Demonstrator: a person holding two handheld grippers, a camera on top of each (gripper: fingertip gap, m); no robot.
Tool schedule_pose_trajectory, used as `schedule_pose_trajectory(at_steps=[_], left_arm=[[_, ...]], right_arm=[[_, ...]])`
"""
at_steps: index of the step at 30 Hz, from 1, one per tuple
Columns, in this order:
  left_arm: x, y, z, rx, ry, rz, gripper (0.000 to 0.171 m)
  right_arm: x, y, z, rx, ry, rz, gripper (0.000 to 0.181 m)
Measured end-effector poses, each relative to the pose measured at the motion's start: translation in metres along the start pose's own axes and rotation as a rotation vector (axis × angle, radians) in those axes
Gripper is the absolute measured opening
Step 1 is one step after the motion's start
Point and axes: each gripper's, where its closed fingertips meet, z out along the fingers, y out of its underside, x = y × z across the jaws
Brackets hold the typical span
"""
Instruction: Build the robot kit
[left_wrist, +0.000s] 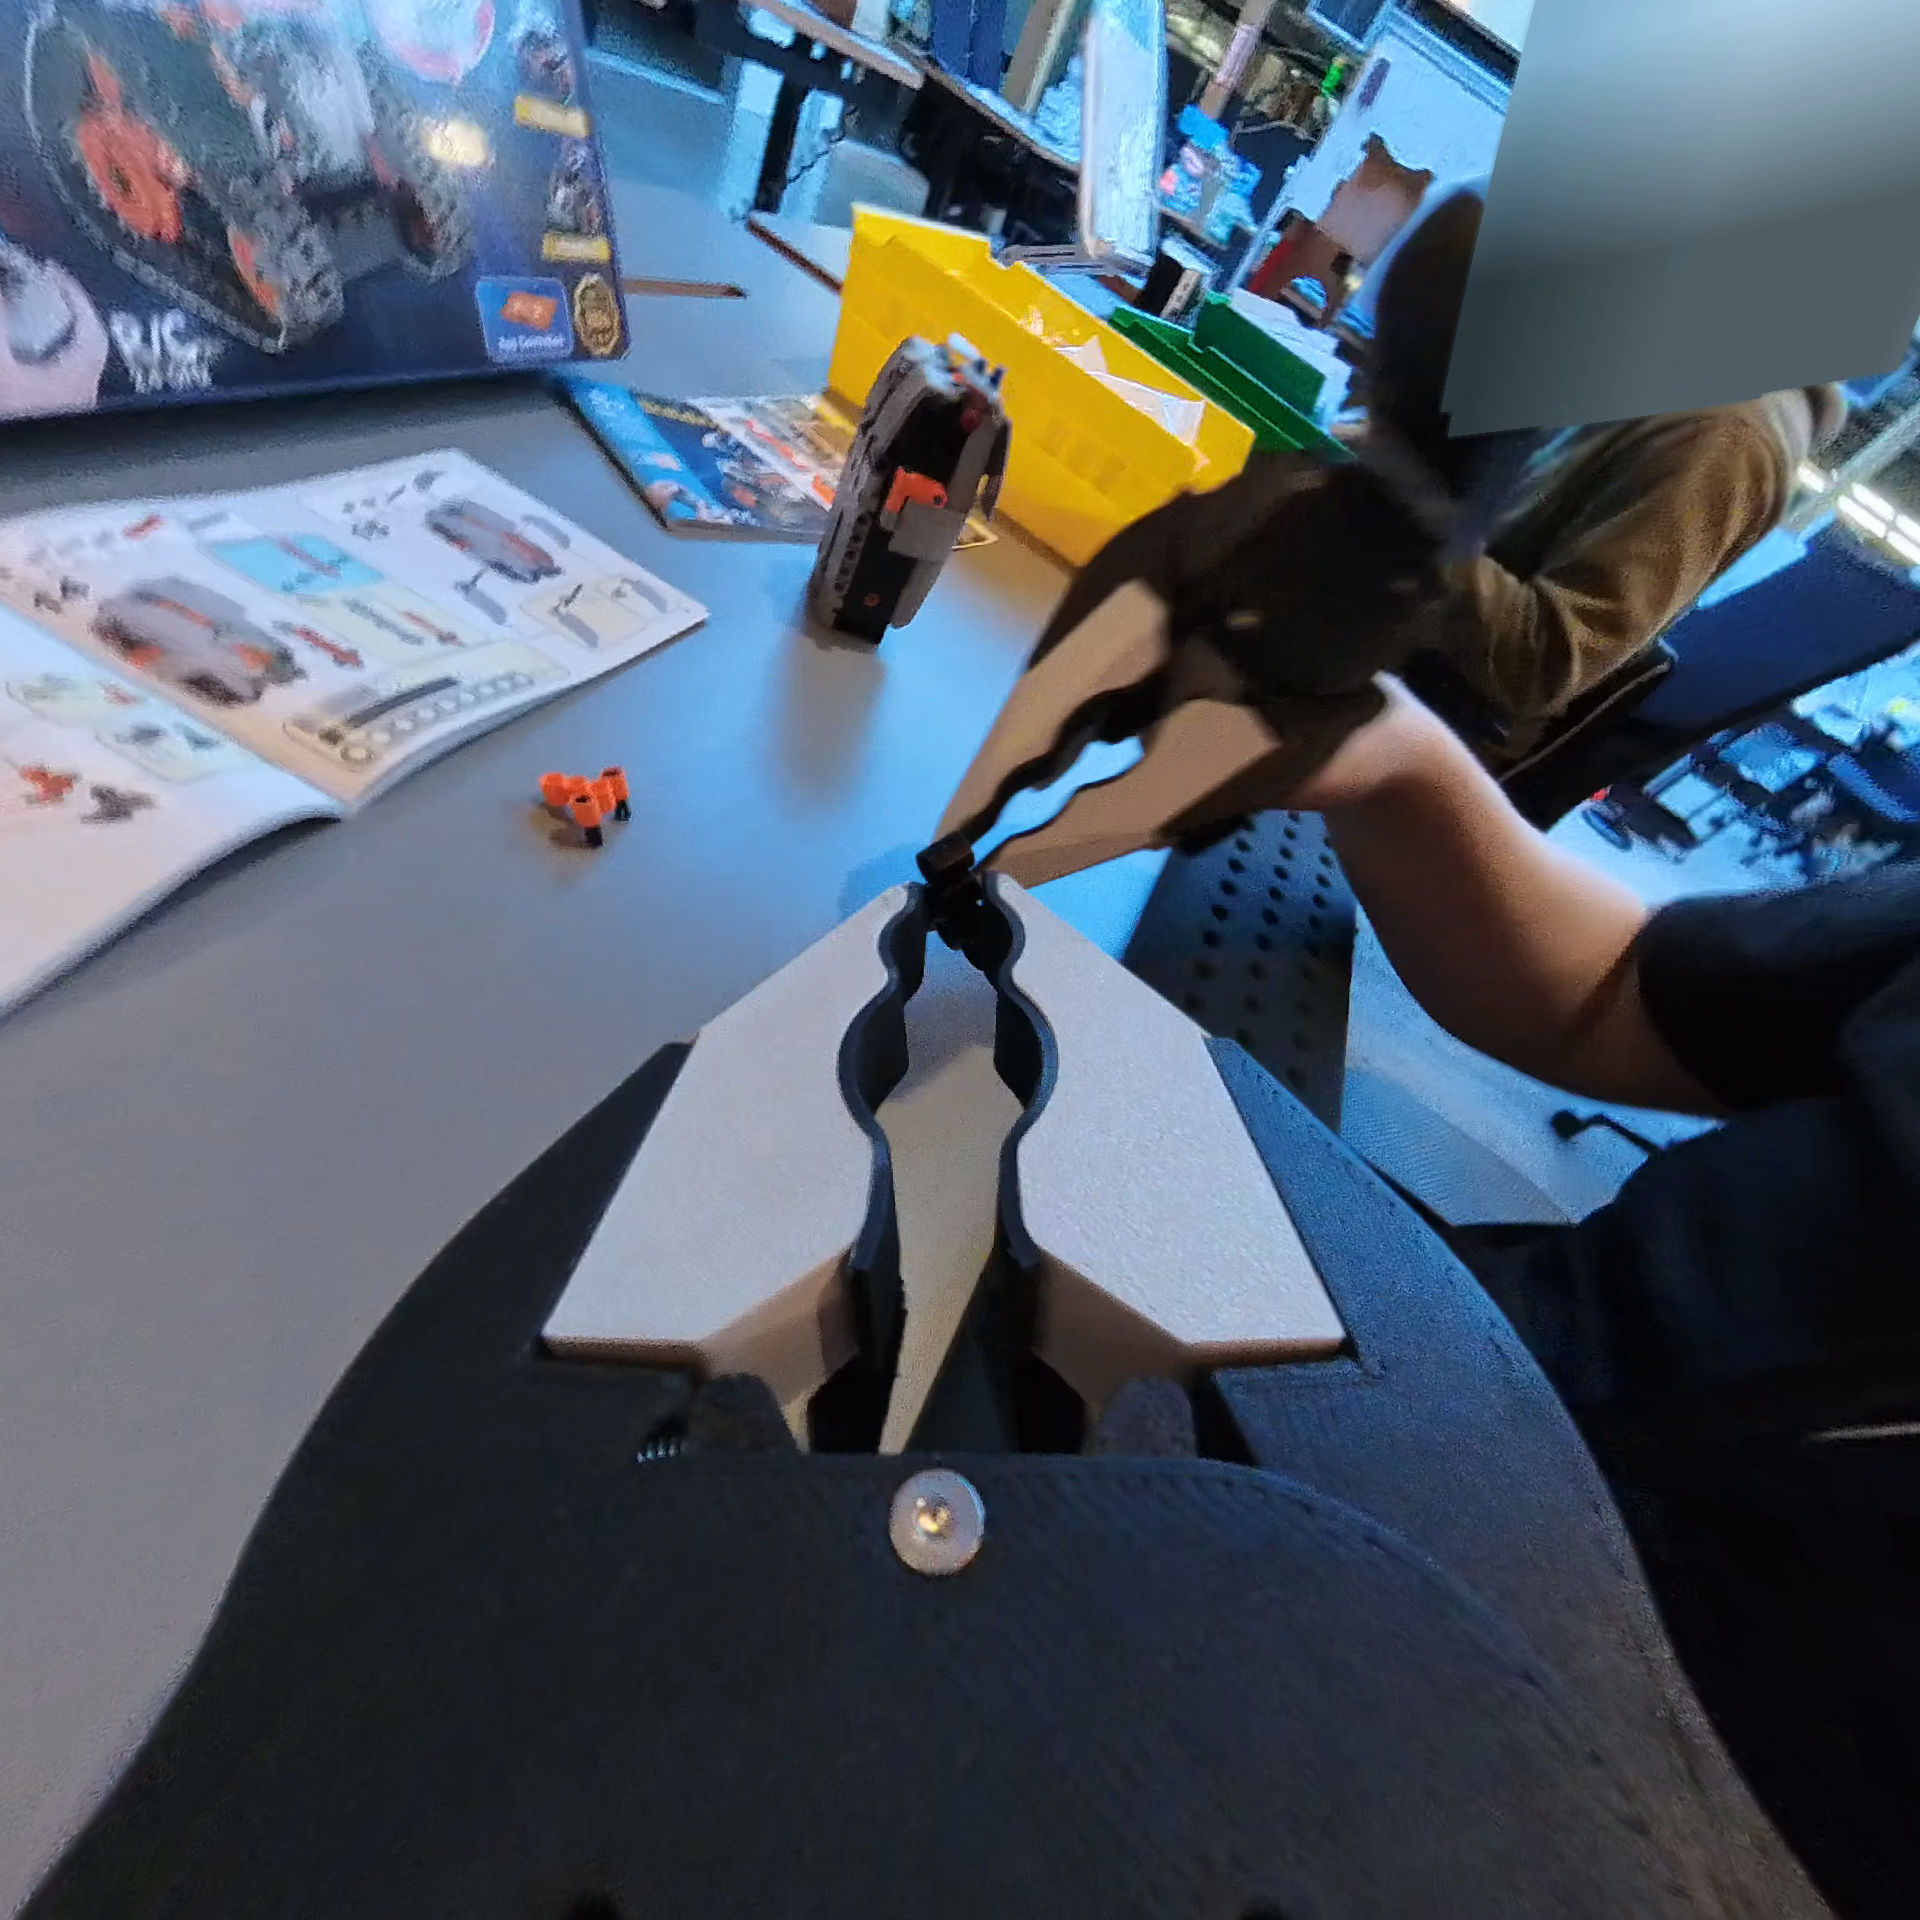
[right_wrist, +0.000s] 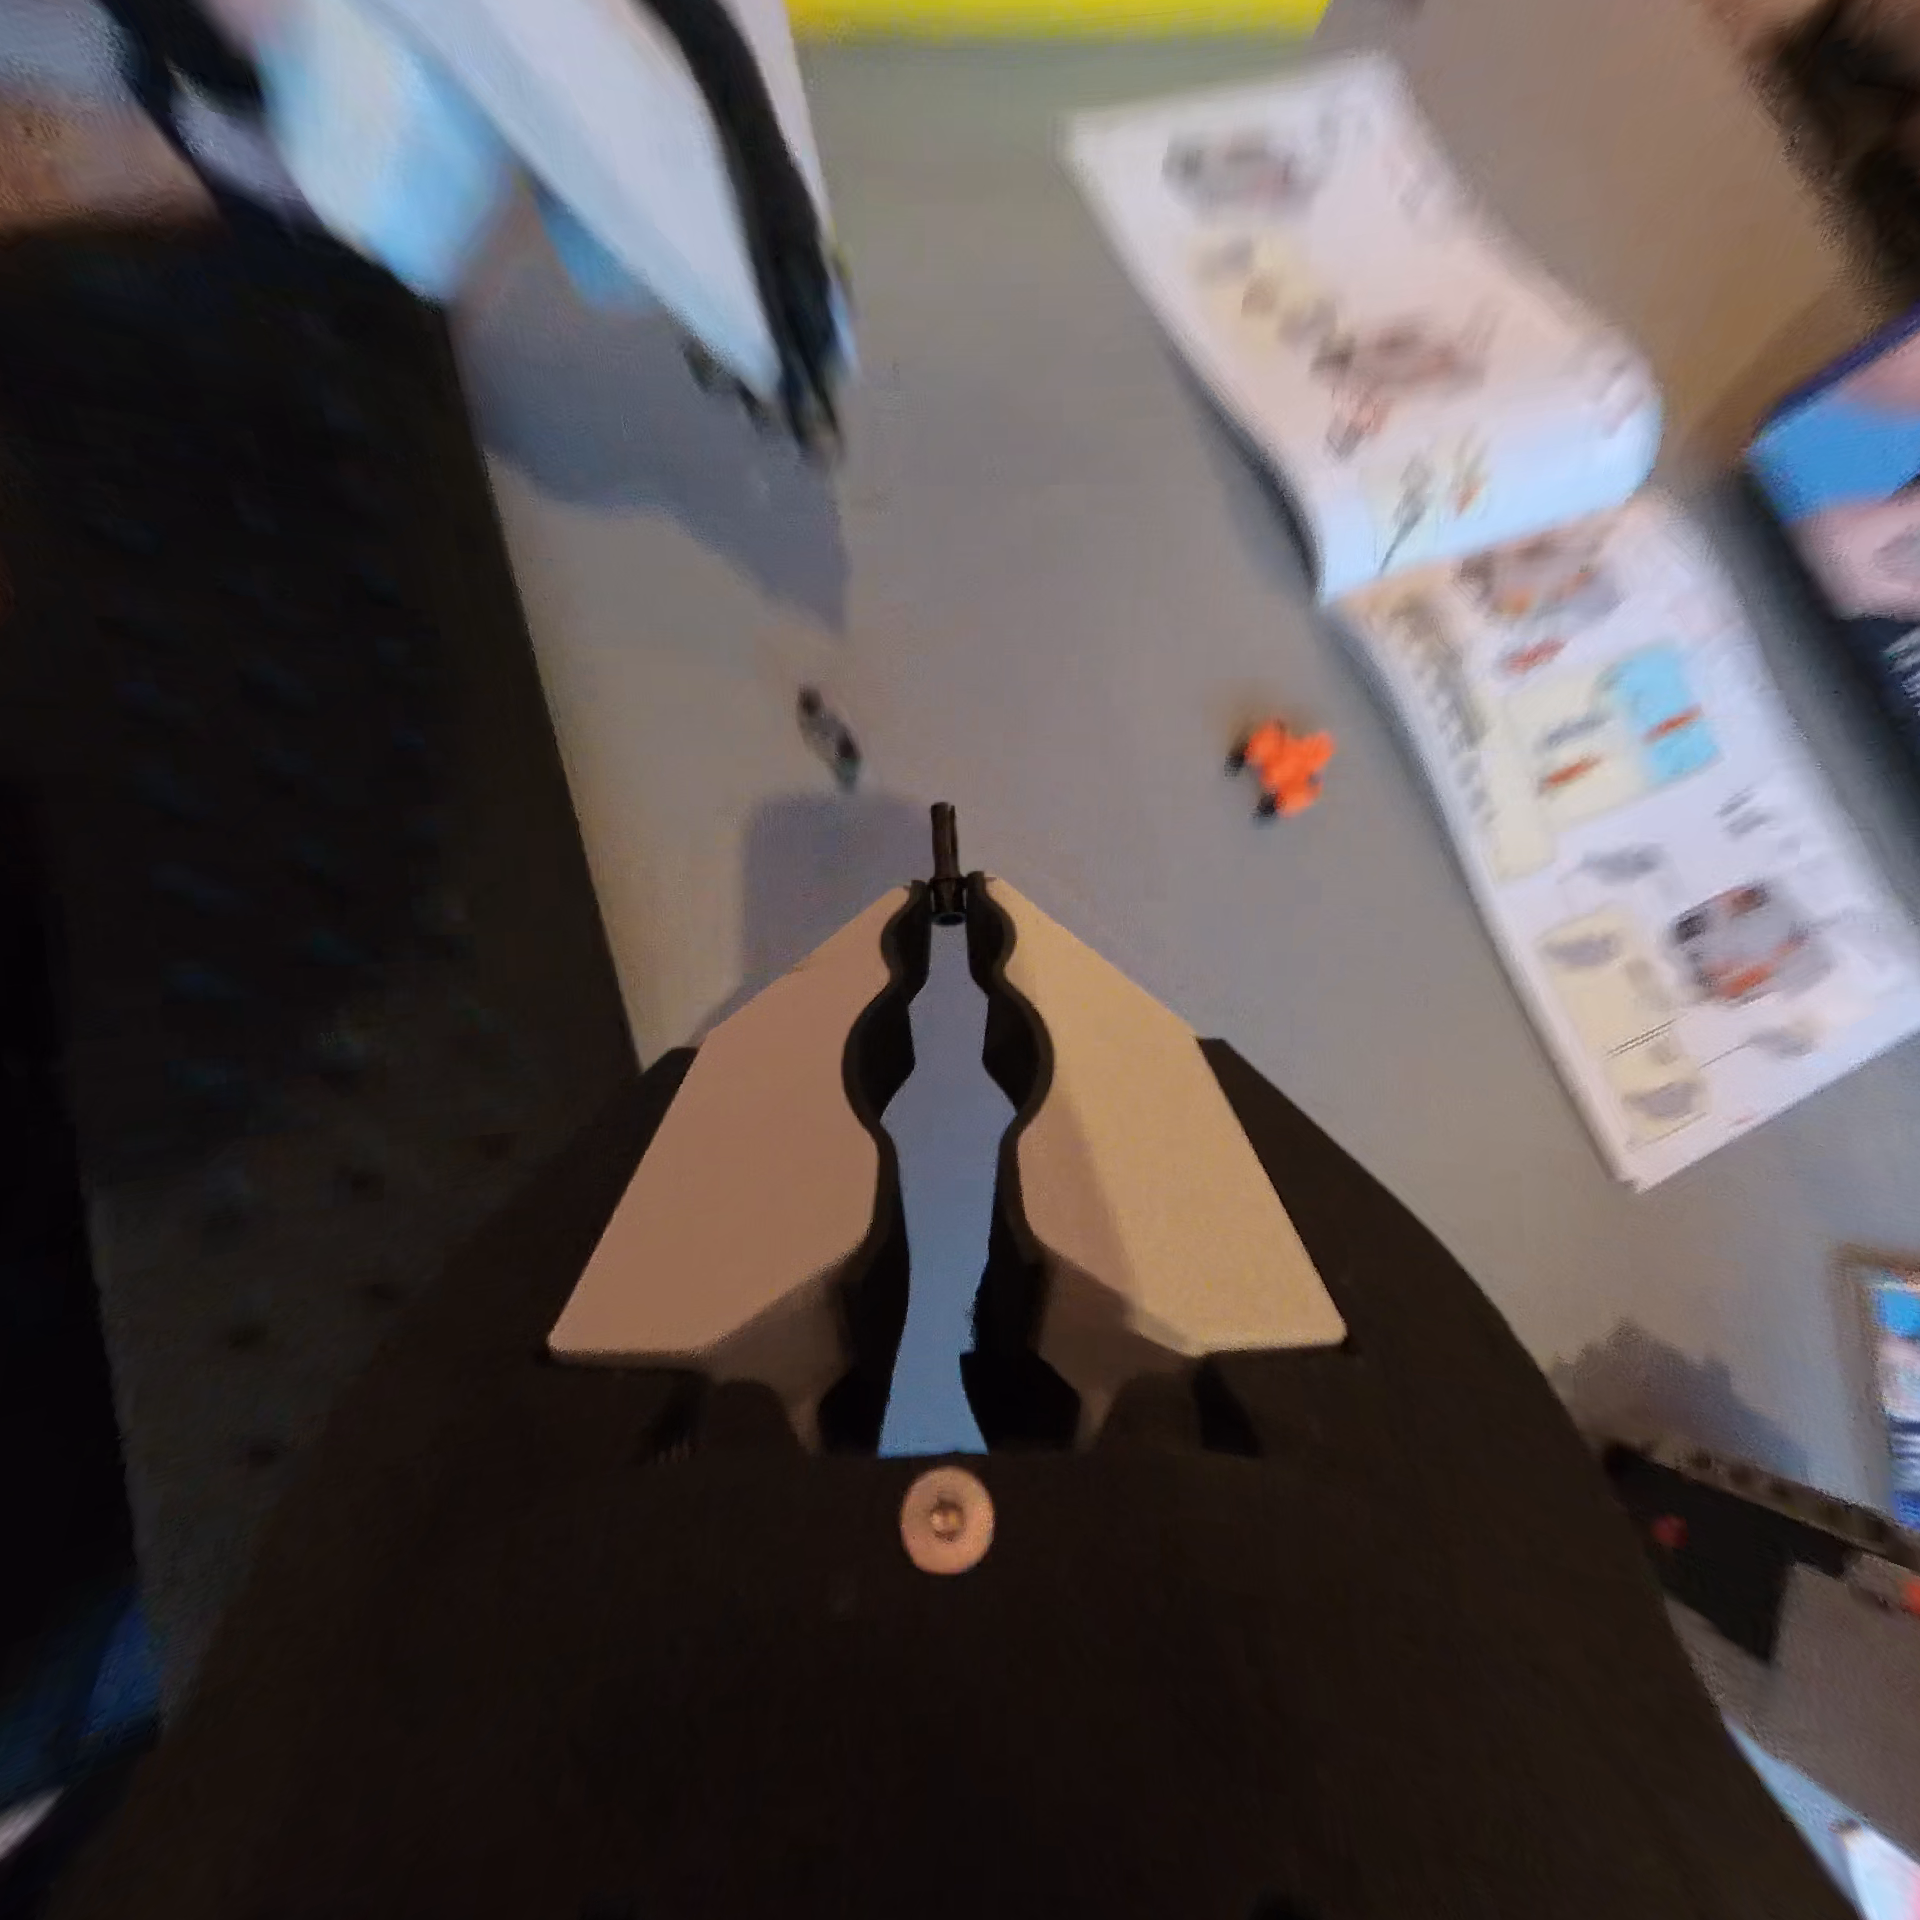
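In the left wrist view my left gripper (left_wrist: 958, 902) is shut on a small black connector piece (left_wrist: 964, 923) above the grey table (left_wrist: 727, 831). The right gripper (left_wrist: 951, 854) reaches in from the right, held by a bare arm, and its tips sit just above and beyond mine in this view. In the blurred right wrist view my right gripper (right_wrist: 943, 896) is shut on a small black pin (right_wrist: 941, 836) that sticks out past its tips. The left gripper (right_wrist: 727, 239) shows as a blur at the upper left. A small orange assembly (left_wrist: 587, 800) lies on the table, also in the right wrist view (right_wrist: 1283, 769).
An open instruction booklet (left_wrist: 312, 644) (right_wrist: 1558, 675) lies to the left. A grey and black model (left_wrist: 909, 488) stands upright beyond. A second booklet (left_wrist: 717, 457), a big printed box (left_wrist: 291, 187), a yellow bin (left_wrist: 1039, 405) and a green bin (left_wrist: 1236, 364) are farther back. A small dark piece (right_wrist: 826, 727) lies on the table. About 9 centimetres separates my left fingertips from my right.
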Motion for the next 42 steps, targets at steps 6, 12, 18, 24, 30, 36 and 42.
schedule_pose_trajectory(at_steps=[6, 12, 18, 24, 30, 36, 42], left_arm=[[0.002, -0.014, -0.009, 0.039, -0.008, 0.006, 0.006], [0.006, -0.017, -0.008, 0.073, 0.014, -0.055, 0.006], [0.021, -0.037, -0.005, 0.233, 0.039, -0.099, 0.006], [0.032, -0.046, -0.004, 0.315, 0.064, -0.094, 0.006], [0.037, -0.043, -0.001, 0.322, 0.041, -0.070, 0.006], [0.035, -0.042, 0.001, 0.340, 0.003, -0.066, 0.006], [0.037, -0.043, 0.000, 0.349, -0.016, -0.032, 0.006]], right_arm=[[0.006, 0.035, 0.027, -0.078, -0.098, -0.012, 0.005], [0.014, 0.030, 0.024, -0.044, -0.062, -0.020, 0.027], [-0.014, -0.088, -0.035, 0.549, 0.058, 0.098, 0.040], [-0.017, -0.106, -0.042, 0.692, 0.059, 0.253, 0.034], [-0.021, -0.111, -0.049, 0.783, -0.084, 0.359, 0.024], [-0.018, -0.106, -0.046, 0.742, -0.042, 0.369, 0.024], [-0.020, -0.105, -0.045, 0.720, -0.073, 0.387, 0.022]])
